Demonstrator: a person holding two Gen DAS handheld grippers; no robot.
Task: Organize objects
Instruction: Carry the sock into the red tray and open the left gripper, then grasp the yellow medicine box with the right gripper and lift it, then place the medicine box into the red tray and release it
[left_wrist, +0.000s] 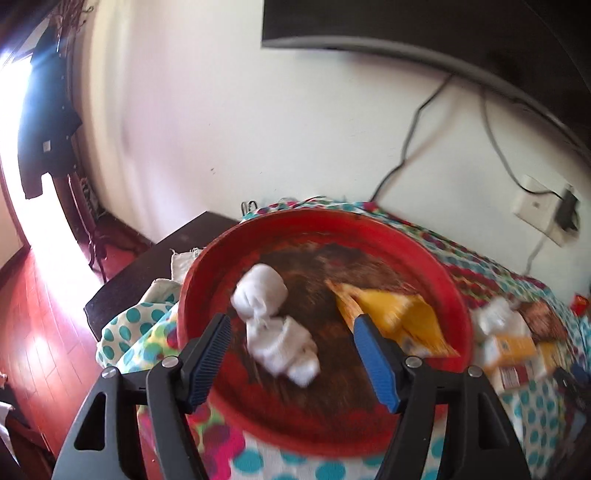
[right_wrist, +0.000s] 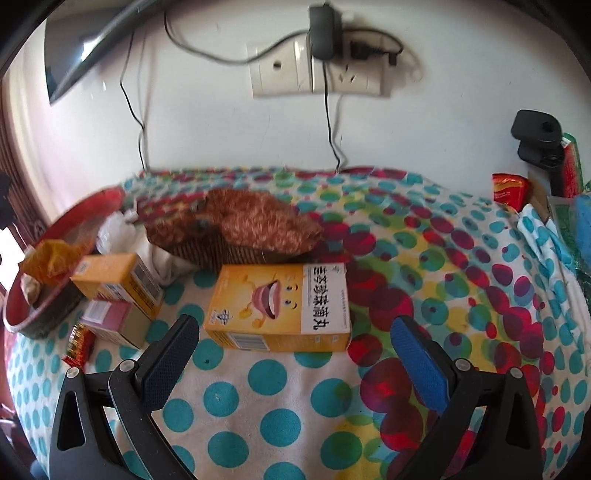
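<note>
- Left wrist view: the left gripper hangs over the red tray, its jaws spread wide with nothing between them; a white sock bundle lies loose on the tray's worn brown floor, in line with the gap, and a yellow packet rests beside it toward the right rim; I take the tray to be the collecting place, since both things already sit inside it.
- Same view: the tray stands on the dotted cloth, near the edge next to a dark side table; more boxes and something white wait just past the right rim, blurred.
- Right wrist view: the right gripper is lined up with the large yellow box, jaws wide apart and not touching it; the box lies flat on the cloth, printed face up, which leaves its long sides free for a pinch; my guess is that this one goes next.
- Same view: a smaller yellow box and a pink box crowd together beside the tray, and a brown furry thing lies behind the large box; clutter sits at the cloth's far right edge.
</note>
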